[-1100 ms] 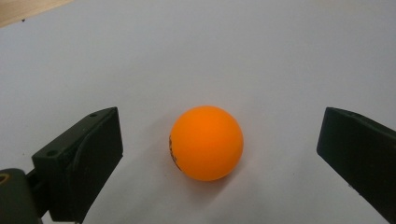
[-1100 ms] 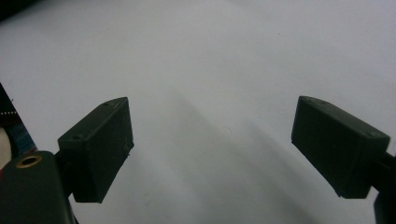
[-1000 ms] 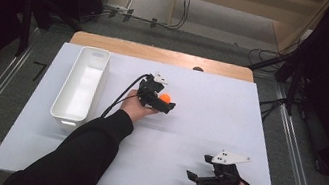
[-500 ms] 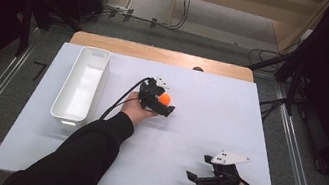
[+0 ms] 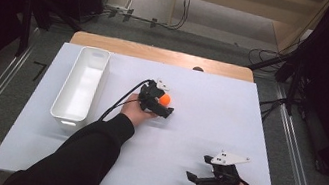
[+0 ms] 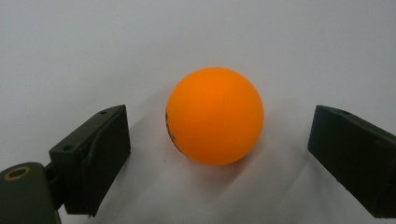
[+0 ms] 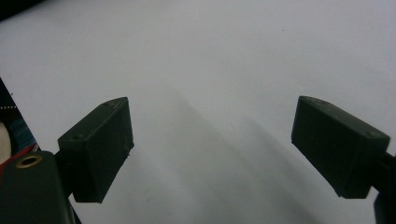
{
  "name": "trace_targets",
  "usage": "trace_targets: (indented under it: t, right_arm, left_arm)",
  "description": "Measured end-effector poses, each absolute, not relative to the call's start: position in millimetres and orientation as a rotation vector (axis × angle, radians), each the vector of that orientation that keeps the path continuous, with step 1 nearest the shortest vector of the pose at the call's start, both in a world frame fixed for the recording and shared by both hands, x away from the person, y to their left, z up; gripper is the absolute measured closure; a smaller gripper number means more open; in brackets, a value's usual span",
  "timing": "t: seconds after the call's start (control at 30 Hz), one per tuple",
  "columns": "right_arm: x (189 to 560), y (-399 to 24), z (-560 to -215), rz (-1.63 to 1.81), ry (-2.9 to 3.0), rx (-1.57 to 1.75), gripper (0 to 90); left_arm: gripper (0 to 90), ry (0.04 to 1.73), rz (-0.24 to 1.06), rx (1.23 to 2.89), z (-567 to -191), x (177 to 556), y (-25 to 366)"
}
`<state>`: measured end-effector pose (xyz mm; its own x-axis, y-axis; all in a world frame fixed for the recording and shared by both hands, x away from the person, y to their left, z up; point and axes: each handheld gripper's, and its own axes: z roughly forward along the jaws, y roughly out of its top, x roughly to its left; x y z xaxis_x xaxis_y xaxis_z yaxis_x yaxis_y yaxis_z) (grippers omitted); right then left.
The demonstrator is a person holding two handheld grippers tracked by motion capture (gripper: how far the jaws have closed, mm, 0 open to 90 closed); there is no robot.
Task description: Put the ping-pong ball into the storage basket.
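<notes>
My left gripper [image 6: 219, 140] stands wide open, its two black jaws spread to either side of an orange ball [image 6: 215, 122] that sits on the white sheet [image 6: 196, 42] in the middle of the left gripper view; there is a clear gap of bare sheet between the ball and each jaw, so neither one touches it. There is some small dark print on the ball's lower left side, too small to read. In the high view the ball [image 5: 165, 100] shows just above the centre of the frame, tucked against the front of my left gripper [image 5: 163, 103], with my left hand [image 5: 135, 112] behind it and my dark sleeve [image 5: 86, 155] running down to the bottom edge. My right gripper [image 7: 212, 154] is open just as wide and holds nothing, with plain white sheet between its jaws; in the high view it [image 5: 193, 178] rests at the lower right of the frame, near the front edge of the sheet and well apart from the ball. A long white tray [image 5: 60, 100] lies in the left part of the high view, beside my left forearm and apart from the ball. A strip of the wooden table [image 5: 109, 44] shows beyond the sheet's far edge. To the right of the ball the sheet is bare out to its right edge.
</notes>
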<state>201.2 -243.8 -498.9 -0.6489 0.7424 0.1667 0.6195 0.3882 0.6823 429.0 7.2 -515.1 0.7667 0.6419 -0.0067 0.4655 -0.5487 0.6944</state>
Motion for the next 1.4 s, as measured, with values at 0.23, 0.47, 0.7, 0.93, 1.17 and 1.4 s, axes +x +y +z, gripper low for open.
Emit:
trace_targets:
  t: [0.23, 0.47, 0.7, 0.93, 1.17, 1.4]
  right_arm:
    - [200.7, -243.6, -499.1, 1.102, 2.477, 1.223, 11.5]
    - [200.4, -243.6, -499.0, 1.102, 2.475, 1.225, 11.5]
    - [200.3, -242.3, -500.1, 1.091, 2.487, 1.216, 11.5]
    - [200.1, -242.7, -499.5, 1.094, 2.48, 1.227, 11.5]
    - [200.1, -242.7, -499.6, 1.091, 2.483, 1.222, 11.5]
    - [200.1, -242.7, -499.6, 1.09, 2.486, 1.218, 11.5]
  left_arm:
    - [8.9, 0.82, 0.358, 2.268, -515.6, 427.2, 5.1]
    - [22.5, 0.829, 0.385, 2.233, -514.8, 425.8, 8.0]
    - [33.9, 0.807, 0.387, 2.229, -514.2, 424.1, 8.4]
    - [46.0, 0.809, 0.392, 2.215, -513.8, 423.5, 9.8]
    - [49.7, 0.814, 0.393, 2.21, -513.8, 423.2, 9.9]
    - [49.8, 0.815, 0.388, 2.209, -513.7, 423.5, 10.4]
